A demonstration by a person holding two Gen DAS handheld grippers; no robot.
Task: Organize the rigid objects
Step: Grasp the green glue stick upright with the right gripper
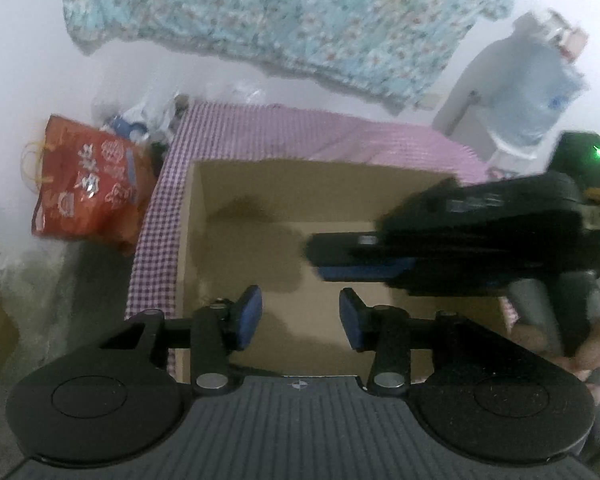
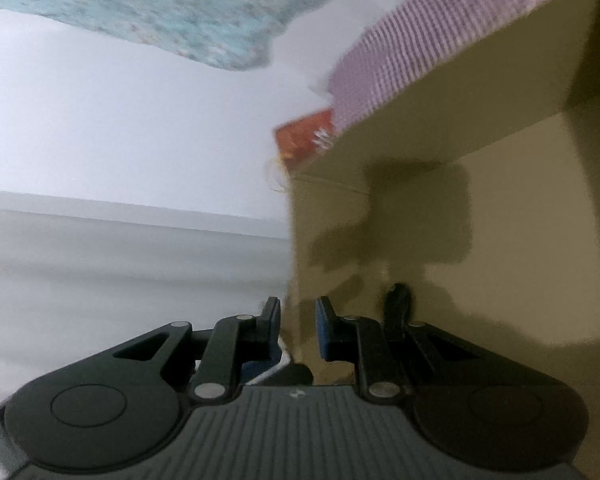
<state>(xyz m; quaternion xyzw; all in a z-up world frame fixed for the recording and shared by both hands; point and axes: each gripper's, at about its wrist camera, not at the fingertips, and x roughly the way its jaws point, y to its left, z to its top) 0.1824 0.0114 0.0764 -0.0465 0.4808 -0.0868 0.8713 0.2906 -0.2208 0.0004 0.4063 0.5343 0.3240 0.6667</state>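
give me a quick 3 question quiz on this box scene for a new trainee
1. True or false: the left gripper is shut on an object.
2. Multiple choice: what lies under the cardboard box? A) a bare wooden top B) a pink checked cloth C) a blue towel
3. Fill in: beside the table, against the wall, stands a ____ gift bag.

Key:
1. False. Its blue pads stand apart with nothing between them.
2. B, the pink checked cloth.
3. Red: the red gift bag.
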